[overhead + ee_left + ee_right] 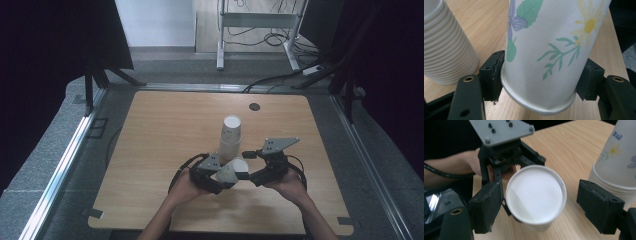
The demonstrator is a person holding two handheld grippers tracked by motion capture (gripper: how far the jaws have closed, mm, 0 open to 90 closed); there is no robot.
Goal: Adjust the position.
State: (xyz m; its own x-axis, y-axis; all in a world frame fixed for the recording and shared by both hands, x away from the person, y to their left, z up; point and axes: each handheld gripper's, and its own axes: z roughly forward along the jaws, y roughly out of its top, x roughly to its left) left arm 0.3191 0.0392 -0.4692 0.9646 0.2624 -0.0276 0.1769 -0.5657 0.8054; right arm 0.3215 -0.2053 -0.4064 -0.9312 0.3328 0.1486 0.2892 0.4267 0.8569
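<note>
Item: one paper cup (233, 171), white with a printed flower-and-leaf pattern, held lying on its side just above the table (165, 130), near the front edge, between the two grippers.

Left gripper (214, 176): clenched on the cup near its rim (539, 105) — both pads (492, 75) pressed against the wall, the left one slightly denting it. The grip sat low by the rolled rim, probably because the cup is stiffest there and less apt to crush.

Right gripper (254, 170): released. In the right gripper view its jaws stood on either side of the cup's bottom (536, 195), the right pad (599, 205) well clear, the left pad (486, 205) just beside the wall; whether that one touched, I could not tell. The cup's flat base faced this gripper squarely, which suggested a handover or a pull along the cup's length, judged from the alignment alone.

Also present: a stack of cups (230, 137), upside down, standing on the table just behind the held one — many nested rims (449, 62) visible in the left gripper view. Likely the source or destination of the single cup.

Person's hands (186, 190) entered from the near edge, one on each gripper.
</note>
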